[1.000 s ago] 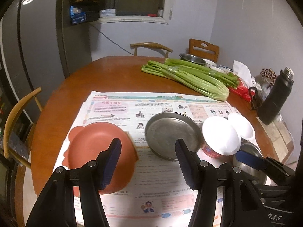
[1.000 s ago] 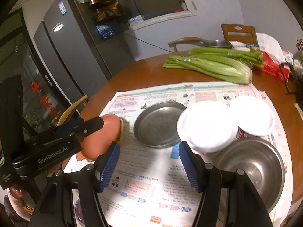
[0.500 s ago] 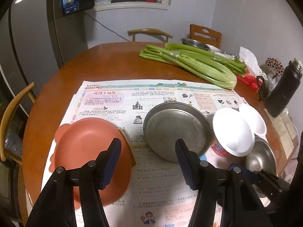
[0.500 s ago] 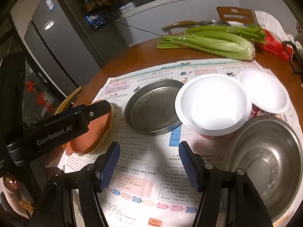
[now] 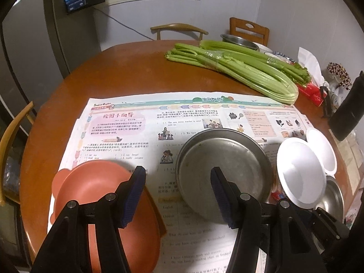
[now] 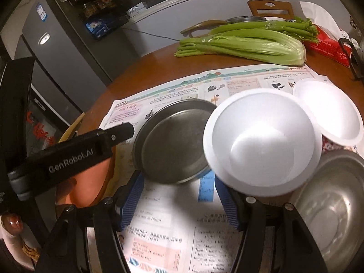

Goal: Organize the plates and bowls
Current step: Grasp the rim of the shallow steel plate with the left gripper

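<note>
On a newspaper (image 5: pixel 141 132) lie a terracotta plate (image 5: pixel 91 191), a grey metal plate (image 5: pixel 225 159), two white bowls (image 5: pixel 300 173) (image 5: pixel 323 150) and a steel bowl (image 5: pixel 334 200). My left gripper (image 5: pixel 177 195) is open and empty. It hovers low, with one finger over the terracotta plate's right edge and the other over the metal plate's near rim. My right gripper (image 6: pixel 179 202) is open and empty too. It sits just before the metal plate (image 6: pixel 173 143), with the larger white bowl (image 6: pixel 261 147) above its right finger. The steel bowl (image 6: pixel 329 204) lies to its right.
Celery bunches (image 5: pixel 238 68) lie across the far side of the round wooden table (image 5: pixel 127 68). A red tissue box (image 6: pixel 327 45) and a black flask (image 5: pixel 348 113) stand at the right edge. Chairs (image 5: pixel 179 29) ring the table, and a grey fridge (image 6: pixel 59 52) stands to the left.
Both grippers have moved forward and down toward the dishes, which now look larger and nearer. Neither gripper's opening has changed, and no dish has moved.
</note>
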A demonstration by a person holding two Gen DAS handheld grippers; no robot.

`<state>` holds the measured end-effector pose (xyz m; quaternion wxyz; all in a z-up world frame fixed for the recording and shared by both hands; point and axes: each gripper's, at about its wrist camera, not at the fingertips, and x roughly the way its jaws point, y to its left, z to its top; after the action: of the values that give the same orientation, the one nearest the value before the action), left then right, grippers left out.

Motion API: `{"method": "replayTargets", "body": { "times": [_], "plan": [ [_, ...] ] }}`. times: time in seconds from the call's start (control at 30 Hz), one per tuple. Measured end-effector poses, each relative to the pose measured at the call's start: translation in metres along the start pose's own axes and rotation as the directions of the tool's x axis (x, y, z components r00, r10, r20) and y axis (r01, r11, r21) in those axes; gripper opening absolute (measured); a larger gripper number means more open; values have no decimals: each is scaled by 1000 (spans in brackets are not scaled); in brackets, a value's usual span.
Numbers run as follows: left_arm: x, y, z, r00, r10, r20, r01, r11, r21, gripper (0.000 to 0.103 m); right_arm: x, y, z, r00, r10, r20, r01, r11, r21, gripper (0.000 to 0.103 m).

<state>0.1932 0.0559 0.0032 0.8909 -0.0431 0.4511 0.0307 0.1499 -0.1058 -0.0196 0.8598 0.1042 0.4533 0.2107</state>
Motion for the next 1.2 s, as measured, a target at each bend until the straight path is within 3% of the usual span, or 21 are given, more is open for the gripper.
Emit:
{"method": "replayTargets", "body": {
  "times": [0.4,0.93,1.2],
  "plan": [
    [41,3,16,998,9,-57,-10,1000,-20,61,27,1,23,996,-82,-16,82,997,-8,64],
    [78,4,21,992,27,-122,-29,999,-19,61,43,1,19,992,-117,-39,116,993,-36,65],
    [75,-1,17,990,-48,-131,45,999,-22,44,47,8,18,994,-104,-33,102,993,-64,66]
  ]
}}
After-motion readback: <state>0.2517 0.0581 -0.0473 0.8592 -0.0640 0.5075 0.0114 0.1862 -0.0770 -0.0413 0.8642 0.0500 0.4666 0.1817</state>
